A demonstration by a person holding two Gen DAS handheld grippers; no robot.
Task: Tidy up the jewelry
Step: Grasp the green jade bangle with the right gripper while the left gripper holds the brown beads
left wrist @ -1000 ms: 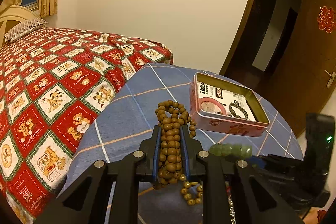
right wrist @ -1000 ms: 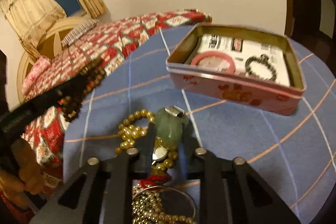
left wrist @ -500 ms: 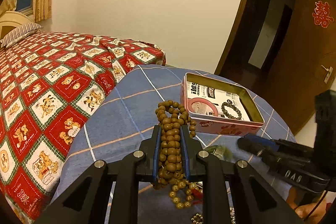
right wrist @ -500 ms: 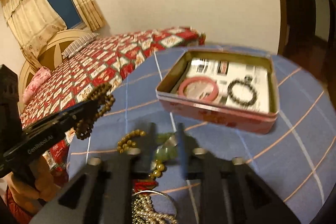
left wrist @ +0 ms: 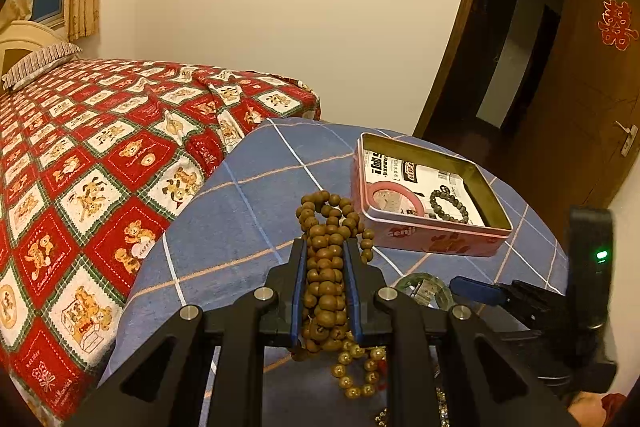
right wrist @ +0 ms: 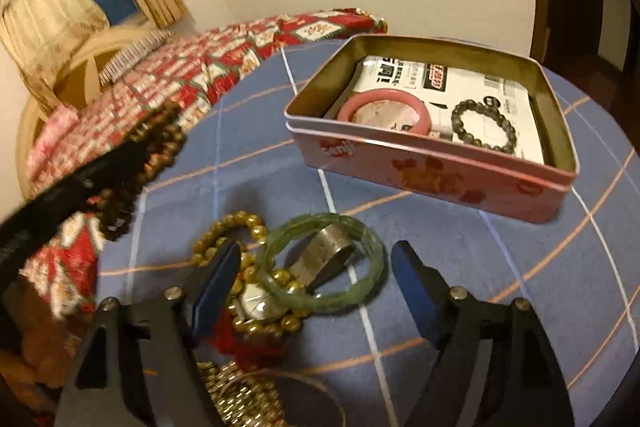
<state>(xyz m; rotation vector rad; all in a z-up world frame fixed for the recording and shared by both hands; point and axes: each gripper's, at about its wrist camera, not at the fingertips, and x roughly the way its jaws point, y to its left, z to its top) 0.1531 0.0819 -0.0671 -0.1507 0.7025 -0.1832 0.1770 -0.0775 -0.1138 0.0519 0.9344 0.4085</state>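
1. Partly hidden at lower centre of the left view: brown bead strand, clamped between the closed left gripper, lower loops cut off behind its body.
2. Since a second earlier, spread wide: right gripper, holding nothing, straddled the released green bangle lying on the jewelry pile.
3. Beyond, upper right: pink tin, bare blue cloth between.
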